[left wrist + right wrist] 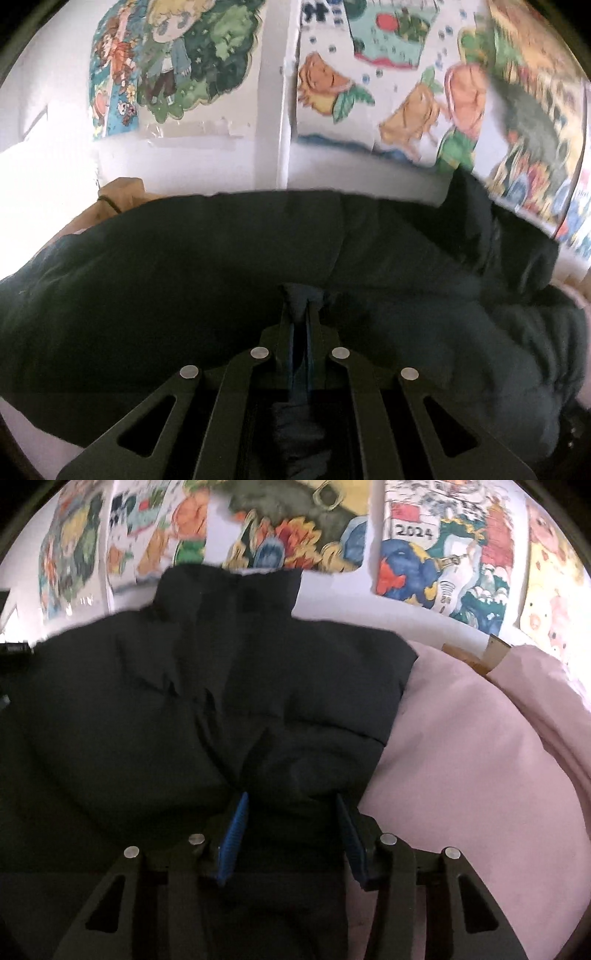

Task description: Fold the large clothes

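left gripper (pixel 303 306): black angular linkage arms with slotted cut-outs | four round silver pins across the links | dark blue strips between the fingers, blurred, probably ribbed pads || right gripper (pixel 291 812): same black linkage, four silver pins | bright blue ribbed pads (pixel 232 842) inside both fingers

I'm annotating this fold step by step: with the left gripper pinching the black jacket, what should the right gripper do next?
Probably close the right gripper on the black jacket. Its blue pads stand apart with dark fabric between them, not visibly pressed, while the left gripper is already shut on cloth. Both need a hold before lifting the fold.
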Demonstrator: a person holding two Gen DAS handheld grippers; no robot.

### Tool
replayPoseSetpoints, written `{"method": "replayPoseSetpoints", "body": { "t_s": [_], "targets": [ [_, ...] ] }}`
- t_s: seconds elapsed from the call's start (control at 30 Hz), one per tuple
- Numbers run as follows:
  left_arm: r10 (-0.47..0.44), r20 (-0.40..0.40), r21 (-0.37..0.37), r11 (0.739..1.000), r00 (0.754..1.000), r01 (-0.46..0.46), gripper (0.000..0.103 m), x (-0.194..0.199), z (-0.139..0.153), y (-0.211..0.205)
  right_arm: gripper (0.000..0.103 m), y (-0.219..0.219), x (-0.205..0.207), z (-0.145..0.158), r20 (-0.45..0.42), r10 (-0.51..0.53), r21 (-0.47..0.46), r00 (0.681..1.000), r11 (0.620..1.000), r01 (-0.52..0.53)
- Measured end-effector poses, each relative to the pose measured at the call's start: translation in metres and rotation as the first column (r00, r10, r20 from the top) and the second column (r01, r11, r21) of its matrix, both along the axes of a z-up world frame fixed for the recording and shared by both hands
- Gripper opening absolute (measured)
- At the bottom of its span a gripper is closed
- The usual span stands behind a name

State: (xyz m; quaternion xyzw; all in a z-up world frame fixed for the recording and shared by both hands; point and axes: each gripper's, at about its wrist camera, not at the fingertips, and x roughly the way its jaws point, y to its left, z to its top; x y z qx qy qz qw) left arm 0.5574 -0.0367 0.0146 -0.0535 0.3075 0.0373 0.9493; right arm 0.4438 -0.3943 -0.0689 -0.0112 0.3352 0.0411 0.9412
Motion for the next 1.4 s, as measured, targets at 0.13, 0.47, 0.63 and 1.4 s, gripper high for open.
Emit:
{"method": "replayPoseSetpoints", "body": {
  "t_s": [0.13,0.47,0.63,1.4],
  "targets": [
    [-0.007,0.026,-0.016,1.000,1.000,0.008,0.013,-0.004,0.000,0.003,0.048,0.007,-0.003,-0.010,0.024,-0.015,-0.061,1.000,0.998,0.017],
    [0.046,0.068,-0.180,0.983,0.997,-0.033,0.076,-0.038,0.047,0.043,0.064,-0.009,-0.015,-0.002,0.058,-0.029,0.041,0.998,0.999,0.027],
    [0.045,0.008,-0.173,0.984,0.999,-0.043,0.076,-0.068,0.057,0.062,0.077,-0.010,-0.032,0.031,0.105,0.002,0.098,0.994,0.995,-0.012],
    [0.209,-0.098,-0.609,0.761,0.973,-0.225,0.076,-0.160,0.019,0.253,0.093,0.190,-0.003,0.112,0.077,0.279,0.240,0.957,0.927,-0.289]
  ]
}}
